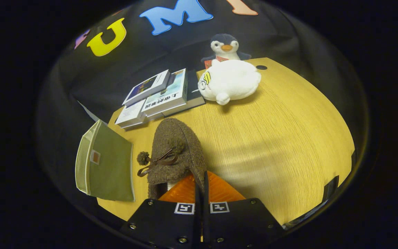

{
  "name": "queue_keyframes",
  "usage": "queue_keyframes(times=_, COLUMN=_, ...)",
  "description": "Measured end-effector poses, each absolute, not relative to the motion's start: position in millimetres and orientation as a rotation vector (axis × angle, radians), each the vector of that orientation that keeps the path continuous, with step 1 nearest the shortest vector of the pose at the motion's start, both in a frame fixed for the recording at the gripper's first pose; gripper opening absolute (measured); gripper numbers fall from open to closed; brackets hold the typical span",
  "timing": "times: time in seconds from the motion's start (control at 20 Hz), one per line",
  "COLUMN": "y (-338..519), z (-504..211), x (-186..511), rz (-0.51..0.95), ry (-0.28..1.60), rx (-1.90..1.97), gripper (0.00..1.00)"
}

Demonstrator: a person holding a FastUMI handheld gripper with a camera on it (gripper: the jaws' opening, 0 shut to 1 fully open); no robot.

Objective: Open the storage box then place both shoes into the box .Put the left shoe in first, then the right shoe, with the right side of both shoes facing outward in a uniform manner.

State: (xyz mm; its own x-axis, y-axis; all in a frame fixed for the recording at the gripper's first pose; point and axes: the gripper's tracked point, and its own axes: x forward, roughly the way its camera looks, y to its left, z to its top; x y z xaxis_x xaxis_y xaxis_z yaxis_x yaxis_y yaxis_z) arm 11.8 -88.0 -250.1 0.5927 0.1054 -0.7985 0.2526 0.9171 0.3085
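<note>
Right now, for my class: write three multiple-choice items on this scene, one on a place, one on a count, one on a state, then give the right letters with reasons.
1. Where is the green storage box?
A. beside the brown shoe, near the table edge
B. on the books
C. behind the penguin

2. How many soft toys are on the table?
A. one
B. two
C. four

3. How do the tongs stand?
A. wide open, empty
B. closed on the shoe's rim
C. closed on a book

Answers:
1 A, the box lies next to the shoe.
2 B, a white plush and a penguin behind it.
3 B, both fingers pinch the shoe's edge between them.
</note>
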Motion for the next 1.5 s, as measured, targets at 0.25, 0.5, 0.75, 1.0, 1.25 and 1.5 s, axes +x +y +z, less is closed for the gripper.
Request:
queue_keyframes(times=0.25, y=-53, z=-208, x=27, rz=-0.053, ry=0.900, rx=0.466, gripper=0.02)
queue_keyframes(times=0.5, y=-10, z=-168, x=49, rz=-0.010, ry=0.850, rx=0.483, gripper=0.02)
queue_keyframes(times=0.75, y=49, z=-141, x=68, rz=0.062, ry=0.838, rx=0.507, gripper=0.02)
queue_keyframes(times=1.0, y=107, z=-138, x=85, rz=0.114, ry=0.848, rx=0.487, gripper=0.02)
queue_keyframes(times=1.25, y=164, z=-148, x=92, rz=0.165, ry=0.884, rx=0.492, gripper=0.02)
queue_keyframes(times=1.5, y=192, z=-174, x=93, rz=0.147, ry=0.913, rx=0.451, gripper=0.02)
